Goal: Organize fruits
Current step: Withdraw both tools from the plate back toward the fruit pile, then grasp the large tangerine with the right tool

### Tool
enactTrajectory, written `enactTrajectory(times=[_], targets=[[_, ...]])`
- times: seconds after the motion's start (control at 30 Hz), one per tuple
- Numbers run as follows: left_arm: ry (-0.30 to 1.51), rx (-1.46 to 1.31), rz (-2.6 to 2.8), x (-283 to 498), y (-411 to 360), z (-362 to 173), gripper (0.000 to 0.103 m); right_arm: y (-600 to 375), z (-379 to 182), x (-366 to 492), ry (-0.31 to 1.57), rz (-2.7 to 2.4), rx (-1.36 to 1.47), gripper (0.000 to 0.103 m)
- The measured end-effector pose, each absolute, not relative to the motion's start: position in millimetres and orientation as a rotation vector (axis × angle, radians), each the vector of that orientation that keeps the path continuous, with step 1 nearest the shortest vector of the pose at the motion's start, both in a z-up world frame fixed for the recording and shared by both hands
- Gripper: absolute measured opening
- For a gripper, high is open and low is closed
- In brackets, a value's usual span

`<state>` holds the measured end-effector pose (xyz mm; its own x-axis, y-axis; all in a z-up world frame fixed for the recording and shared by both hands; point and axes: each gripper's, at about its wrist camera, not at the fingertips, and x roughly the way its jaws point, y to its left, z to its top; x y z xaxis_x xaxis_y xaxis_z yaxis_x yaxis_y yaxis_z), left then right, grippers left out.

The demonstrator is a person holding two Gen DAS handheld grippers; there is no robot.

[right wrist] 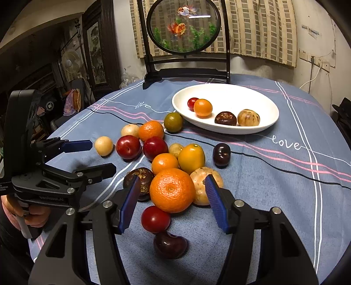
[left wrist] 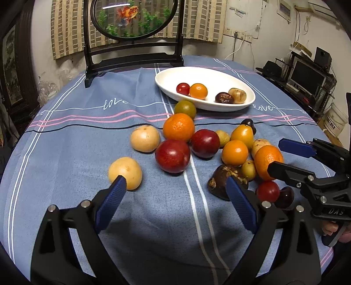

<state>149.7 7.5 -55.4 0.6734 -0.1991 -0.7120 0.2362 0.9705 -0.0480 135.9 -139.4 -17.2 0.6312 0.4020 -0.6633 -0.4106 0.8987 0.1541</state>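
Several loose fruits lie on the blue tablecloth. A large orange sits between the pads of my right gripper, which stands open with a gap on each side. A dark mangosteen and a tan fruit flank it, and a red tomato lies just under it. My left gripper is open over bare cloth. A red plum lies just ahead of it and a tan fruit sits at its left pad. The white oval dish behind holds several small fruits.
A black stand with a round goldfish panel rises at the table's far edge. In the left wrist view my right gripper reaches in from the right around the orange. A hand holds the left gripper.
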Motion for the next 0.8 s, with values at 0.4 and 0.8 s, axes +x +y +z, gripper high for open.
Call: enactTrajectory(times=[0.4, 0.8], targets=[[0.791, 0.072, -0.243, 147.7, 4.8, -55.2, 0.094, -132.7, -24.6, 144.0, 0.809, 0.456, -0.037, 0.052], [0.802, 0.069, -0.242, 148.8, 5.2, -55.4, 0.093, -126.4, -25.5, 143.3, 0.796, 0.434, -0.095, 0.045]])
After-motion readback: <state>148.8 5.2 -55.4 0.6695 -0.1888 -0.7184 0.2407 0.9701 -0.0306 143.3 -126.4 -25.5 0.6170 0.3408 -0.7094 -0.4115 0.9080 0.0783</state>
